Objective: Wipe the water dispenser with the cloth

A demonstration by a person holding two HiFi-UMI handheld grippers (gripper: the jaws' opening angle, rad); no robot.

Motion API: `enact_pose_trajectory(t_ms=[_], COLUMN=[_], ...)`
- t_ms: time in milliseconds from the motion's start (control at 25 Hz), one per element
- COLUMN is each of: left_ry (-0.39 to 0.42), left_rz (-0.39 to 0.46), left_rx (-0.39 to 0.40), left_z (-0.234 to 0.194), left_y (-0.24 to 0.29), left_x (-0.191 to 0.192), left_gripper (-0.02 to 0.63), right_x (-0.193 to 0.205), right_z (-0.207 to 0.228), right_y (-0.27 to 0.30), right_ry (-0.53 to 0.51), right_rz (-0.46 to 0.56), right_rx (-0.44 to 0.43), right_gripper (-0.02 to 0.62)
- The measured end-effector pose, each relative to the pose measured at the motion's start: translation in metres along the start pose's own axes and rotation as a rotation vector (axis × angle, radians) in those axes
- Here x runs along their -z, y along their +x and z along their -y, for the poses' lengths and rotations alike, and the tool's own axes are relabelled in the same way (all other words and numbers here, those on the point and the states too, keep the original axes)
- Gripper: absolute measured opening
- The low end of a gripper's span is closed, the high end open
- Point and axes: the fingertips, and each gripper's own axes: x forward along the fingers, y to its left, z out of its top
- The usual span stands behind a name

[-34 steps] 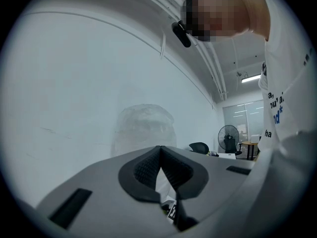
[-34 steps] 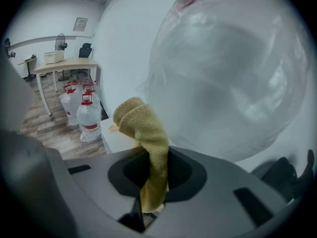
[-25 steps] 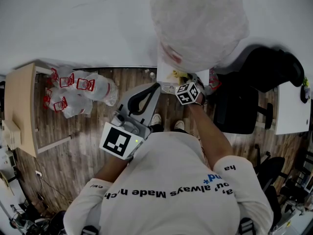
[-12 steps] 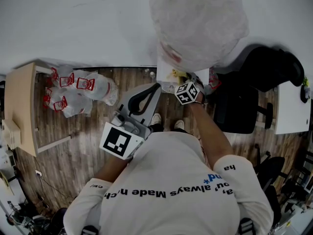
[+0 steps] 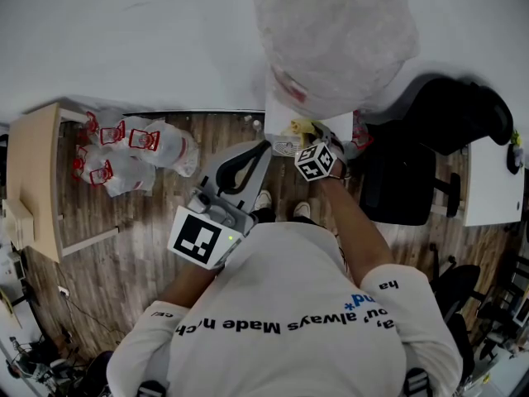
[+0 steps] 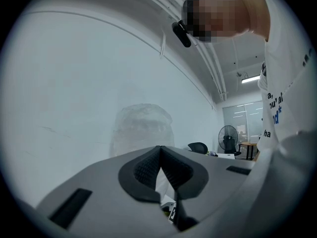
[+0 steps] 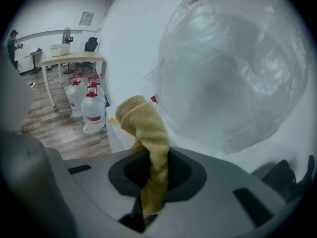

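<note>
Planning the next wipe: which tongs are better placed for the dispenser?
Right. The right tongs grip the yellow cloth at the water dispenser; the left tongs are shut on nothing, farther from it.

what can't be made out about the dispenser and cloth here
- Water dispenser front: head view, hidden under the plastic-covered bottle.
- Cloth lower end: right gripper view, buried between the right tongs.
- Cloth-to-dispenser contact: left gripper view, blocked by the left tongs.

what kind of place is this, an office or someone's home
Probably an office: a black office chair, a desk, and spare water jugs on the wood floor near a bottled water dispenser.
</note>
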Motion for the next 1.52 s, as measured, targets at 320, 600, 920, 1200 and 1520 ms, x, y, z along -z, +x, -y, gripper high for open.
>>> enact_pose_trajectory(t_ms=[320, 600, 920, 1200, 1520], left_ry=[-0.003, 0.001, 0.002, -0.003, -0.005], left_rz=[0.004, 0.004, 0.003, 0.006, 0.001], left_rx=[0.007, 0.008, 0.010, 0.010, 0.018], left_z=[0.003, 0.006, 0.006, 0.003, 0.003], left_y=[0.002, 0.004, 0.006, 0.008, 0.015], left_x=[0.000, -0.001, 0.000, -0.001, 0.002], left_gripper=[0.018, 0.018, 0.018, 0.018, 0.018], right_x=[0.005, 0.008, 0.013, 0.008, 0.012], right_z=[-0.006, -0.009, -0.015, 0.005, 0.054], right_y=[-0.005, -0.010, -0.014, -0.018, -0.012], right_ry=[-0.001, -0.002, -0.001, 0.040, 0.034], right_rz=[-0.002, 0.002, -0.001, 0.003, -0.009], right_rx=[-0.005, -0.011, -0.022, -0.012, 0.056], right_gripper=[0.055, 0.057, 0.057, 0.063, 0.063])
